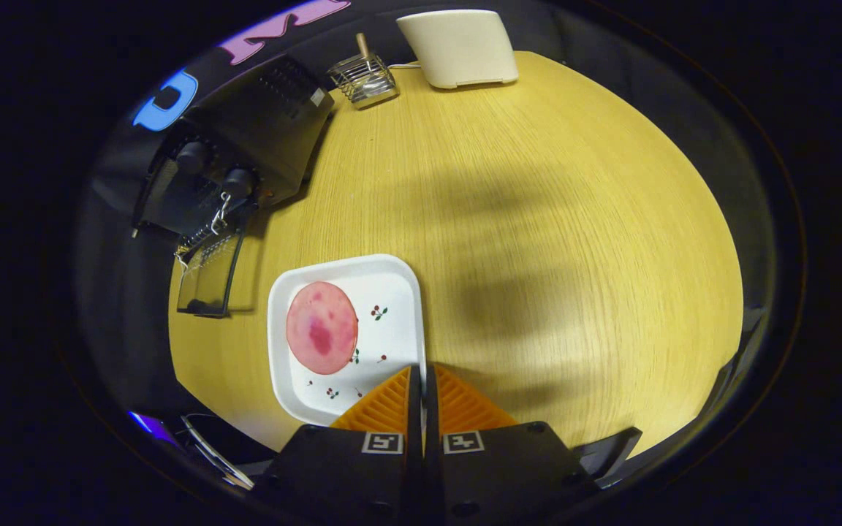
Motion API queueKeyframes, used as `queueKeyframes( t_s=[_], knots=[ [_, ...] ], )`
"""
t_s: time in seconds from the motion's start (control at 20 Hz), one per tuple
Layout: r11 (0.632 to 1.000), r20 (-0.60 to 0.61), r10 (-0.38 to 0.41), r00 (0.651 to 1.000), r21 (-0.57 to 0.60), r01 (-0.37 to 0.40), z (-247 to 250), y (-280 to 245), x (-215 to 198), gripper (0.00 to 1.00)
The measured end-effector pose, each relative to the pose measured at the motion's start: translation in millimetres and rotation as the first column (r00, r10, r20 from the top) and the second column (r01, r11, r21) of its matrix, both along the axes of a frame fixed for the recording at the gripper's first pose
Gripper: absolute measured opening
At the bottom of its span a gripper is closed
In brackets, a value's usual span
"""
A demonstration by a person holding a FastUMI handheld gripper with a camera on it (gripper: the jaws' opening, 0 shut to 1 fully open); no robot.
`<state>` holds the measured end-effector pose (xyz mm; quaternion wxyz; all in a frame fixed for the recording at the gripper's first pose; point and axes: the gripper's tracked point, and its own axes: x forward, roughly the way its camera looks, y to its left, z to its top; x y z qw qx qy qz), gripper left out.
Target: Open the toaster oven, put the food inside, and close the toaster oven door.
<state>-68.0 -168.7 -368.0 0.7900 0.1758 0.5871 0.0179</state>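
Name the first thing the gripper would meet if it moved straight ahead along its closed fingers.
Probably the white plate's right rim, just ahead of the gripper; beyond lies bare table. Height is unclear.

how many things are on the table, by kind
toaster oven, door open: 1
white plate: 1
pink food slice on the plate: 1
wire basket: 1
cream box: 1
total: 5
The gripper is shut, fingers over the plate's near rim.

A wire basket (364, 79) holding a wooden-handled utensil sits at the far edge of the wooden desk (538, 219), just beside a cream-coloured appliance (459, 47).
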Motion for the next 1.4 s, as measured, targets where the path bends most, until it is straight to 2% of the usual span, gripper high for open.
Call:
queueKeyframes(
  t_s=[0.15,0.25,0.4,0.55,0.9,1.05,1.4],
  knots=[
    [1.0,-0.002,-0.02,1.0,0.02,0.02,2,0,0,0.05],
    [0.995,-0.028,-0.061,0.998,0.082,0.063,3,4,-4,0.05],
    [0.974,-0.057,-0.119,0.991,0.187,0.128,8,10,-4,0.05],
    [0.949,-0.062,-0.14,0.988,0.277,0.152,18,14,1,0.06],
    [0.898,-0.081,-0.135,0.988,0.411,0.156,43,13,6,0.05],
    [0.891,-0.065,-0.128,0.99,0.432,0.143,58,12,-1,0.05],
    [0.888,0.035,-0.166,0.985,0.44,0.134,104,20,-6,0.05]
  ],
)
